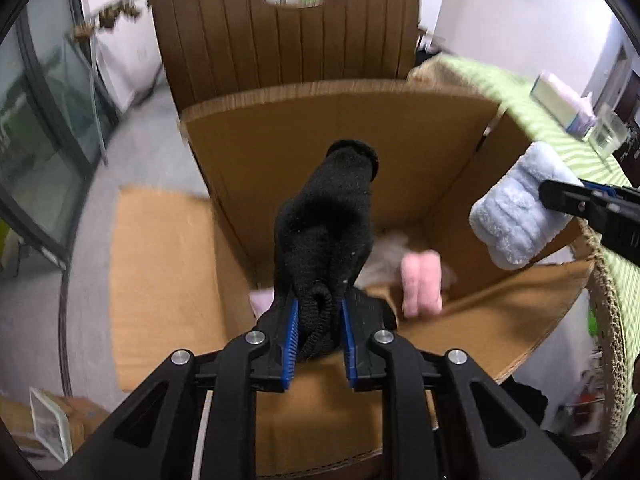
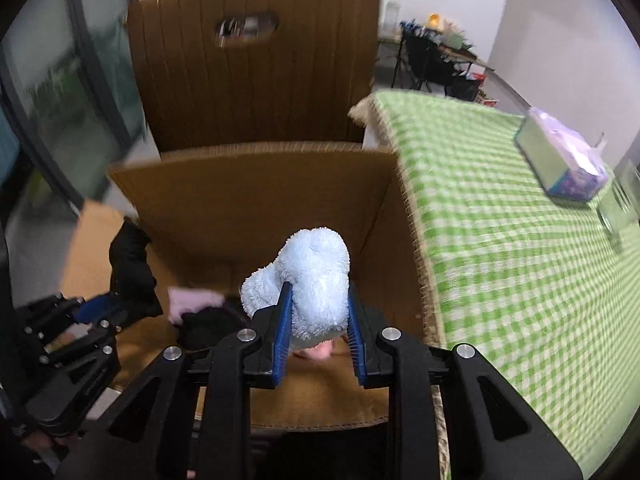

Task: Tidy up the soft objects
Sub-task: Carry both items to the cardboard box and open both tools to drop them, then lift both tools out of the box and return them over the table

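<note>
Black knit and blue fleece held over the open carton

Black knitted glove (image 1: 326, 236) sits clamped between the blue pads of the left gripper (image 1: 319, 320); we see its cuff end pointing away from the camera, over the open cardboard box (image 1: 320, 120). The pads press on the bunched lower part of the knit, so we note a firm grasp.

Pale blue fleece sock (image 2: 308, 280), rolled into a bundle, is pinched in the right gripper (image 2: 318, 312). Its fluffy top bulges out above the fingers. From the left wrist view the same bundle (image 1: 516, 216) hangs at the box's right edge, the right gripper's dark fingers (image 1: 568, 196) closed on it.

Both items hang above the box interior, neither touching the floor of it as far as we can tell. From the right wrist view the left gripper (image 2: 100, 308) and its black load show at the box's left side.

Inside the box we count a pink rolled item (image 1: 422, 284), something pale and fluffy behind it, blurred, and another dark piece (image 2: 208, 324) near a second pinkish one (image 2: 192, 300).

One tall flap with a hand-hole cutout (image 2: 248, 28) stands upright at the far side. Just right of the box lies a surface under a green checked cloth (image 2: 500, 240), bearing a tissue pack (image 2: 560, 164)
</note>
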A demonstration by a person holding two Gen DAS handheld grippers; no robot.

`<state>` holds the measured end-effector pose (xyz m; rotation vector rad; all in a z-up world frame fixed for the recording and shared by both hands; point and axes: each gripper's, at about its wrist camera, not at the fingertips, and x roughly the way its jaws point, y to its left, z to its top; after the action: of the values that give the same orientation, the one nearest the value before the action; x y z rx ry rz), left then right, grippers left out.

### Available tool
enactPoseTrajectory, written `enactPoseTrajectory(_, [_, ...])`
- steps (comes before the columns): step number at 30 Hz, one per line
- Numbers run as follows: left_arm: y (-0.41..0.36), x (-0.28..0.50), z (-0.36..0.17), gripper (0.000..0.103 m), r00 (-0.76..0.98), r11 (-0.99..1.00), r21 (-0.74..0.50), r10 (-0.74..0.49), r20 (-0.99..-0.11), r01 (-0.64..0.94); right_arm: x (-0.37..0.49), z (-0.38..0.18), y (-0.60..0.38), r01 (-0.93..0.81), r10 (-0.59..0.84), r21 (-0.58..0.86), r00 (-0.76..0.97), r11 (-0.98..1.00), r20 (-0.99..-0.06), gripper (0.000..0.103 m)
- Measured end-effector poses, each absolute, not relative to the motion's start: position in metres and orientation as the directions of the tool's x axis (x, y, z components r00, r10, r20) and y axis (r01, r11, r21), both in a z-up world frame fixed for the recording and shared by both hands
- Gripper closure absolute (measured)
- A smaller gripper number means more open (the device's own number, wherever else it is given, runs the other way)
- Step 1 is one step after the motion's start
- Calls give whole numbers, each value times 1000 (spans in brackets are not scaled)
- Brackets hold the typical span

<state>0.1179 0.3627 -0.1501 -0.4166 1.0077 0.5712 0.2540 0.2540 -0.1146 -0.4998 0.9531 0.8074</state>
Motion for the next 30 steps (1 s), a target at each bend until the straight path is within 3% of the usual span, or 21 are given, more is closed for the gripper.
enactPoseTrajectory(2, [368,120,-159,83,381,771,-93,202,-902,-629,254,-127,264,-799,341,-60,322,598,-883,76])
enactPoseTrajectory(4, [373,122,-165,71,360,759,-112,170,-917,-642,256,-138,272,-807,319,-68,307,586,-897,69])
enactPoseTrajectory(5, [376,121,-167,57,356,748,-122,162,-920,-653,257,-142,274,-810,311,-71,303,582,-901,64])
enactPoseTrajectory(6, [377,120,-167,51,356,742,-126,159,-921,-659,257,-144,276,-812,305,-76,302,579,-903,50])
enactPoseTrajectory(7, [378,118,-168,51,359,734,-132,161,-919,-666,256,-145,278,-812,304,-80,306,579,-902,45])
enactPoseTrajectory(9, [380,118,-168,45,355,732,-126,166,-920,-670,259,-146,280,-811,304,-83,309,580,-901,45])
enactPoseTrajectory(14, [381,116,-173,38,353,720,-135,161,-922,-681,265,-143,283,-808,312,-73,307,585,-899,45])
enactPoseTrajectory(30, [381,113,-158,37,380,714,-131,201,-903,-688,263,-126,270,-793,344,-54,323,606,-881,45])
